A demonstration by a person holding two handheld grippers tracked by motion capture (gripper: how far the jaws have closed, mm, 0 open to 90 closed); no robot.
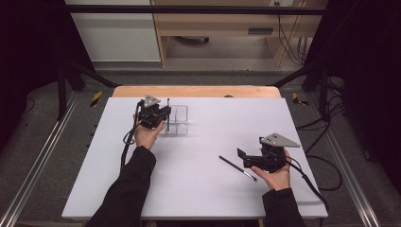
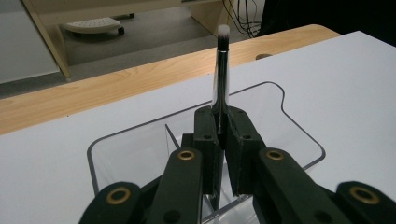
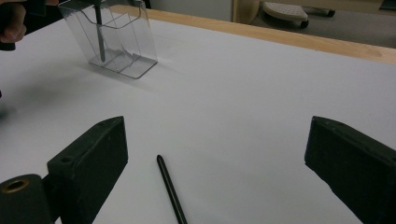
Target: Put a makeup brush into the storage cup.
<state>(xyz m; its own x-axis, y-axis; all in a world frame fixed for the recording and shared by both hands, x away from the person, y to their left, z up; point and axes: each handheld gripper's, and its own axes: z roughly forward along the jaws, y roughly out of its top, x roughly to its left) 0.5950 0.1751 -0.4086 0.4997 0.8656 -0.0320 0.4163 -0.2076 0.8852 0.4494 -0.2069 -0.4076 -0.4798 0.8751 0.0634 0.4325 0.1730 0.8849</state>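
Observation:
My left gripper [image 1: 165, 113] is shut on a thin makeup brush [image 2: 222, 70] held upright, white bristles up, its lower end inside a clear plastic holder [image 2: 299, 135] with a divider. In the high view that brush [image 1: 168, 116] stands at the left side of the holder [image 1: 178, 119]. A second black brush [image 1: 236, 168] lies flat on the white table, just left of my right gripper [image 1: 242, 158], which is open. In the right gripper view the lying brush [image 3: 170, 189] points up between the wide-apart jaws, and the holder [image 3: 112, 39] stands far off at upper left.
The white tabletop [image 1: 213, 137] has a wooden strip [image 1: 196, 91] along its far edge. Cables trail from both grippers toward the near edge. Beyond the table stand a wooden desk and floor cables.

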